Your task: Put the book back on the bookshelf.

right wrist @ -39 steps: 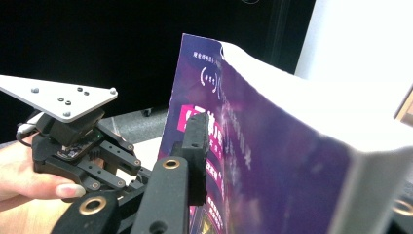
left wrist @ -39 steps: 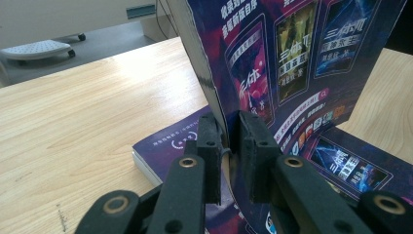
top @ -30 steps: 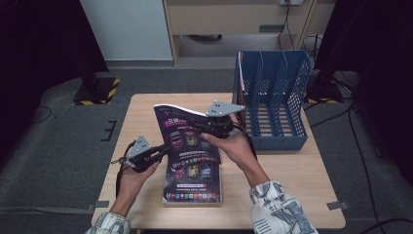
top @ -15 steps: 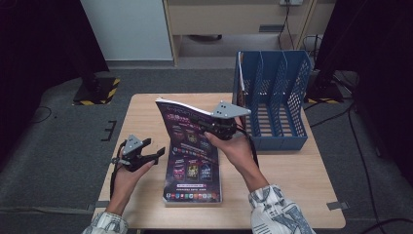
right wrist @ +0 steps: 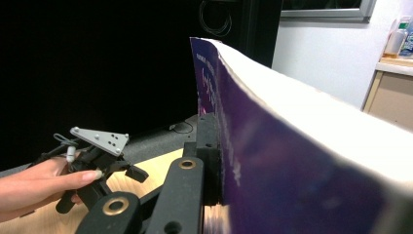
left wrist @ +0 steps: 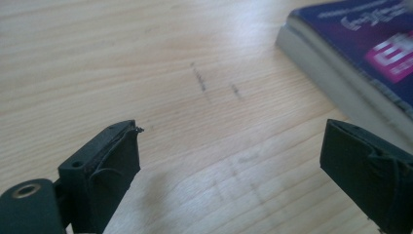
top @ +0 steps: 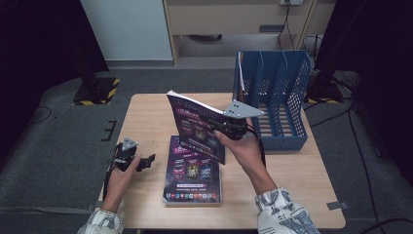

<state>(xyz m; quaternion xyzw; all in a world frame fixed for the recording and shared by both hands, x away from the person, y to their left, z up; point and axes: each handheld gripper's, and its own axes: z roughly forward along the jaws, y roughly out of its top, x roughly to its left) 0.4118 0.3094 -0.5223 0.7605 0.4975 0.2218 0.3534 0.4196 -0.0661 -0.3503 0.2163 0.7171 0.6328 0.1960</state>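
My right gripper (top: 225, 130) is shut on the edge of a purple magazine (top: 195, 124) and holds it up, tilted, over the middle of the table. In the right gripper view the magazine (right wrist: 292, 161) rises from between the jaws of that gripper (right wrist: 214, 134), cover to the left. A second purple magazine (top: 192, 178) lies flat on the wooden table (top: 146, 117) below it. My left gripper (top: 146, 161) sits low by the table's left edge; its jaws have just been opening and stand wide with nothing between them (left wrist: 234, 161). The flat magazine's (left wrist: 350, 53) corner lies ahead to its right.
A blue file rack (top: 277, 97) with upright dividers stands at the table's back right, just behind my right gripper. Bare wood lies between the left gripper and the flat magazine. A cabinet and dark floor lie beyond the table.
My left gripper has opened and drawn back left and down from the magazine's edge. My right gripper has shifted right with the lifted magazine, uncovering the flat one beneath.
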